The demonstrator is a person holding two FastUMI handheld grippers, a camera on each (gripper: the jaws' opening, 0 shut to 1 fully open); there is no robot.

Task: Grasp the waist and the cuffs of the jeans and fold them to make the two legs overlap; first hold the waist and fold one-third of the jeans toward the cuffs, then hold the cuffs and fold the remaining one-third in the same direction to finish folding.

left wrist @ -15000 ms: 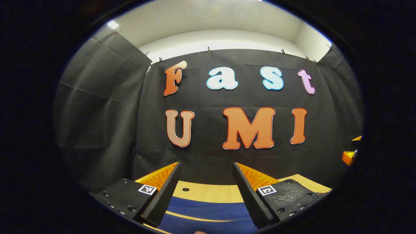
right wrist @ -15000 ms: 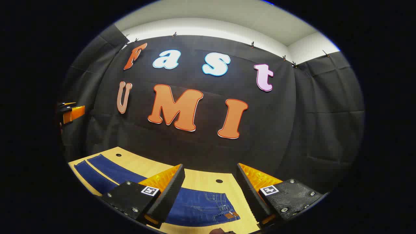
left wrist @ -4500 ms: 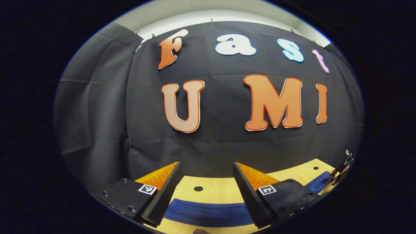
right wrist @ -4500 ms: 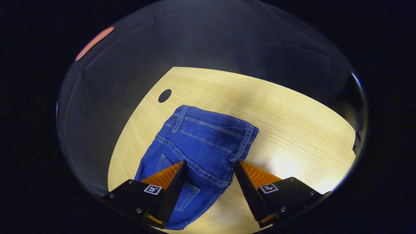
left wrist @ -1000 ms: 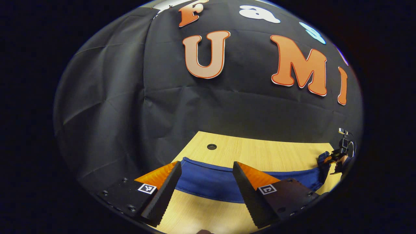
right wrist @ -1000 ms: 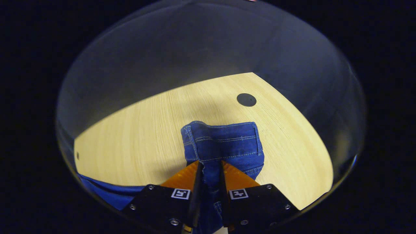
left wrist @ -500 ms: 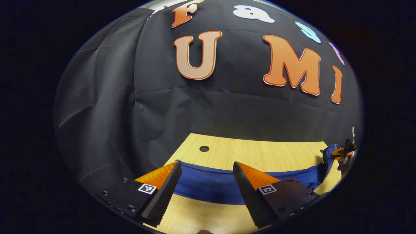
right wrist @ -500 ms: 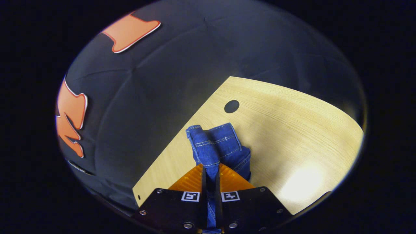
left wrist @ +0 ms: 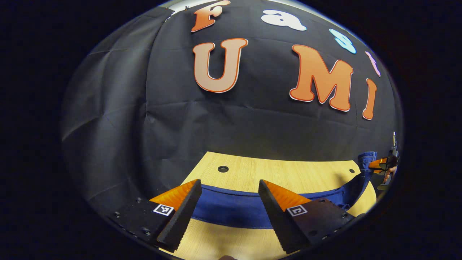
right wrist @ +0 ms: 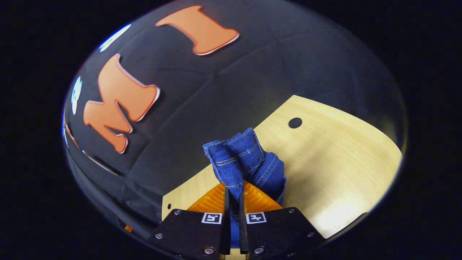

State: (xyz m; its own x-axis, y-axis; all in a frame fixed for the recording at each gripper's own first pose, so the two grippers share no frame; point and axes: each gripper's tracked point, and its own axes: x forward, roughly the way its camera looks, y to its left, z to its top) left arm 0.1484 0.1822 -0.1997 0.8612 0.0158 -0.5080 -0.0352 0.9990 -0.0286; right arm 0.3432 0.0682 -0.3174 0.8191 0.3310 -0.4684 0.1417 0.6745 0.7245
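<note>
"Two grippers, and only one had cloth in it?"

"Yes. The right gripper [right wrist: 232, 196] was pinching a bunched fold at the waist [right wrist: 238, 153] of the jeans [left wrist: 234, 207], lifted off the table [right wrist: 335, 151]. The left gripper [left wrist: 227, 207] hung with its fingers spread above the blue leg, which lay flat across the wood; it gripped nothing."

"So what would have made the step go well?"

"I'd have judged: bring the left down onto the cuff end and close on both layers, then carry both ends across together at a level height, so the legs stacked without twisting."
</note>
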